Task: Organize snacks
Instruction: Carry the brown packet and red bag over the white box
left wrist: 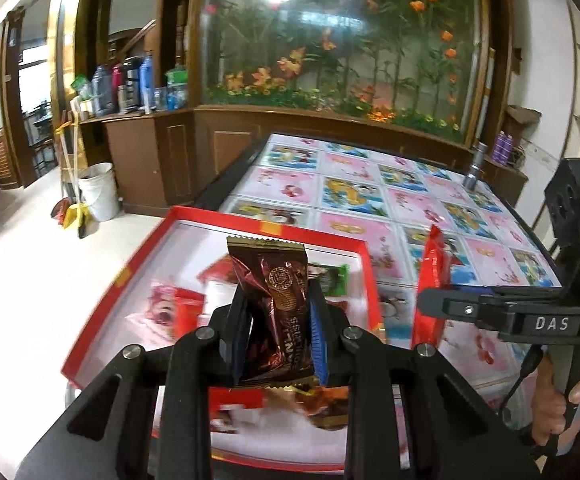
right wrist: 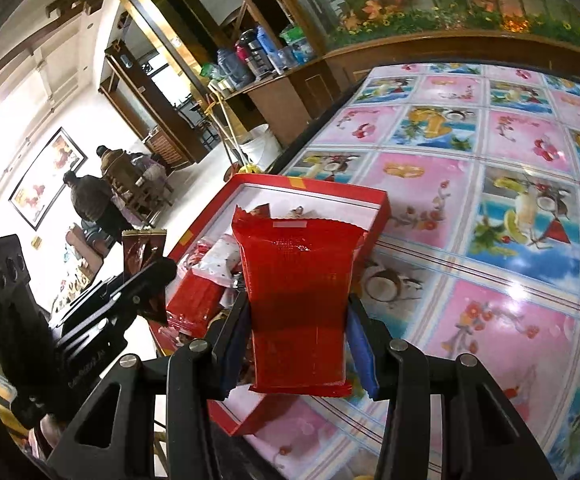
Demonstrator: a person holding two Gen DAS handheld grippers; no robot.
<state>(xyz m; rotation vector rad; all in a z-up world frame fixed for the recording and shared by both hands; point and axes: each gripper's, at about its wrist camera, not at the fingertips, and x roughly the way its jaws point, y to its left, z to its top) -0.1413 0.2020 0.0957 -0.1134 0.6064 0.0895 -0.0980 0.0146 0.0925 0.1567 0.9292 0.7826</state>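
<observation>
A brown foil snack packet [left wrist: 280, 296] stands upright between the blue pads of my left gripper [left wrist: 277, 292], which is shut on it above the red box [left wrist: 274, 229]. My right gripper [right wrist: 299, 300] is shut on a flat red snack packet [right wrist: 298, 272], held over the box's near right corner [right wrist: 374, 200]. Each gripper shows in the other view: the right gripper [left wrist: 426, 302] with its red packet [left wrist: 434, 264] at the right, the left gripper [right wrist: 162, 272] with the brown packet [right wrist: 140, 246] at the left. Several red, white and green snacks [right wrist: 198, 300] lie in the box.
The box sits at the left corner of a table with a glossy pink and blue fruit-print cloth [left wrist: 370, 192]. A metal cylinder [left wrist: 475, 166] stands at its far edge. A white bucket [left wrist: 98, 192] and brooms are on the floor by a wooden cabinet. People [right wrist: 94, 200] sit farther back.
</observation>
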